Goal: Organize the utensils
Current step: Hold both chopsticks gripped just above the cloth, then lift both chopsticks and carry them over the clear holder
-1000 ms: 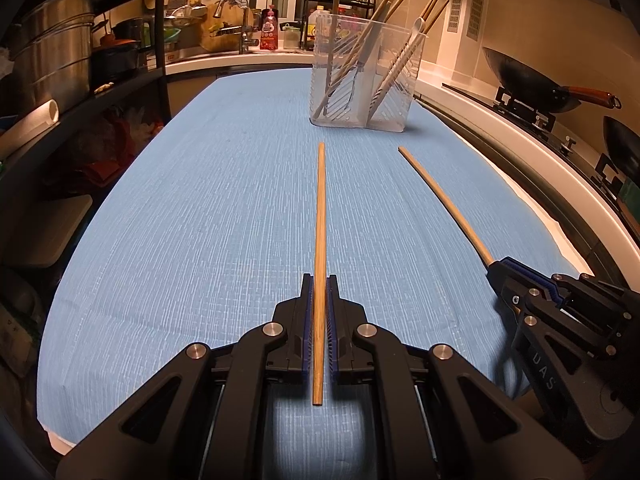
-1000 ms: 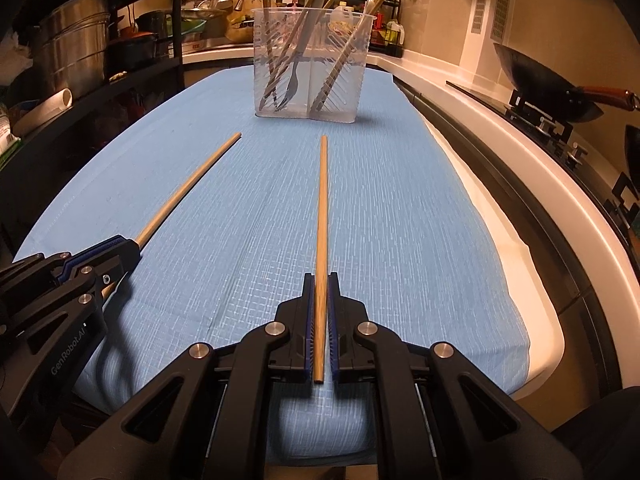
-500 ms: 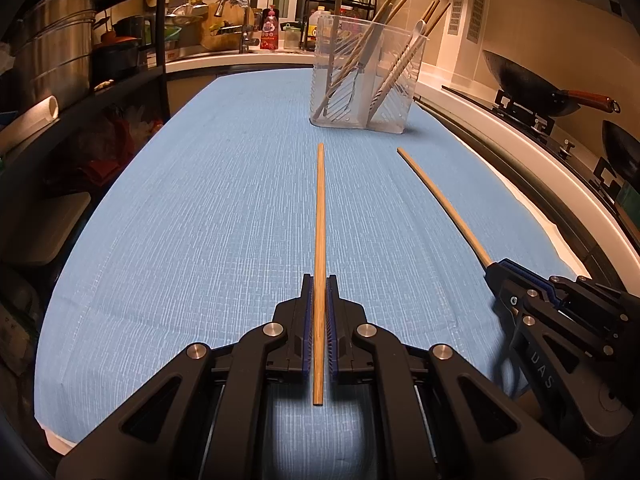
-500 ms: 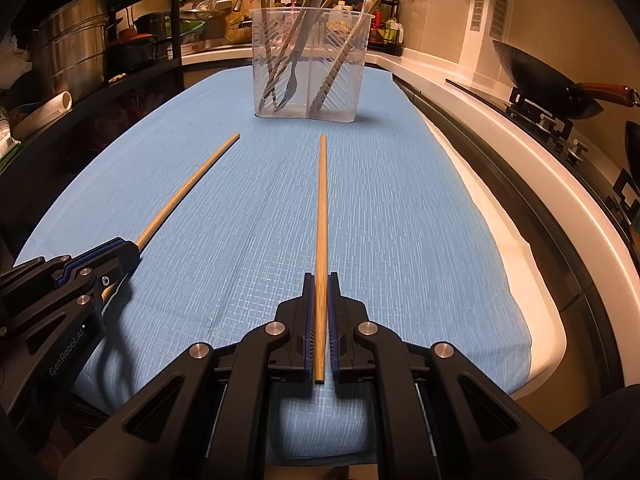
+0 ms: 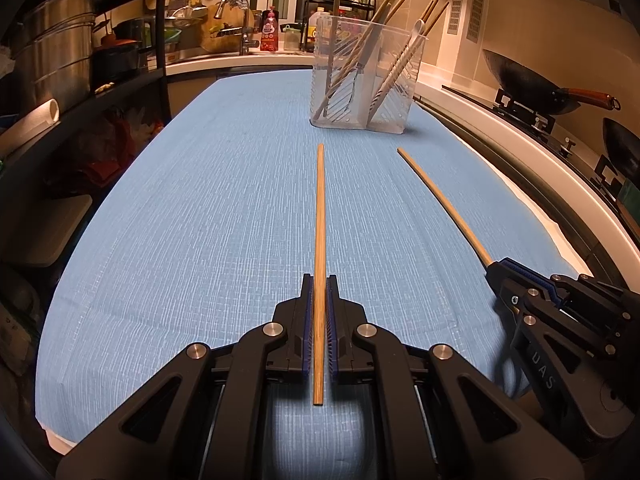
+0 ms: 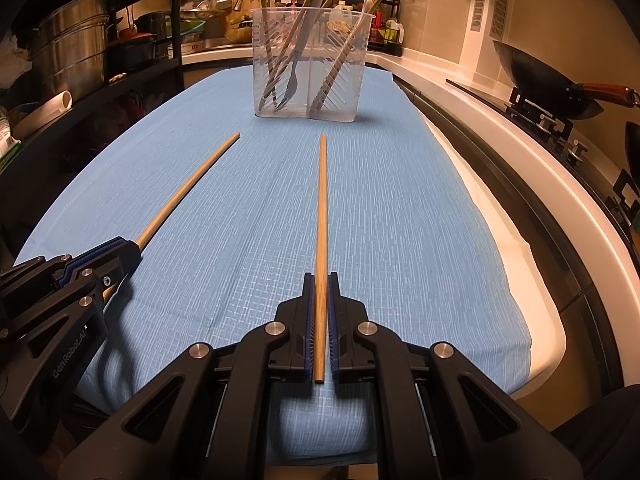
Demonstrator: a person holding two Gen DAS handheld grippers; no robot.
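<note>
My left gripper (image 5: 319, 280) is shut on a wooden chopstick (image 5: 320, 216) that points forward above the blue cloth (image 5: 200, 220). My right gripper (image 6: 320, 278) is shut on a second wooden chopstick (image 6: 321, 200), also pointing forward. Each gripper shows in the other's view: the right one (image 5: 496, 270) and its chopstick (image 5: 440, 196) in the left wrist view, the left one (image 6: 128, 248) and its chopstick (image 6: 192, 184) in the right wrist view. A clear plastic utensil holder (image 5: 366, 80) (image 6: 308, 64) stands ahead, holding chopsticks, a fork and other utensils.
A black shelf with steel pots (image 5: 56, 52) (image 6: 76, 52) runs along the left. A stove with a dark wok (image 5: 532, 84) (image 6: 548, 80) lies beyond the white counter edge (image 6: 520, 140) on the right. A sink and bottles stand at the back.
Both grippers have drifted slightly forward toward the holder, still holding their chopsticks. Nothing else moved.
</note>
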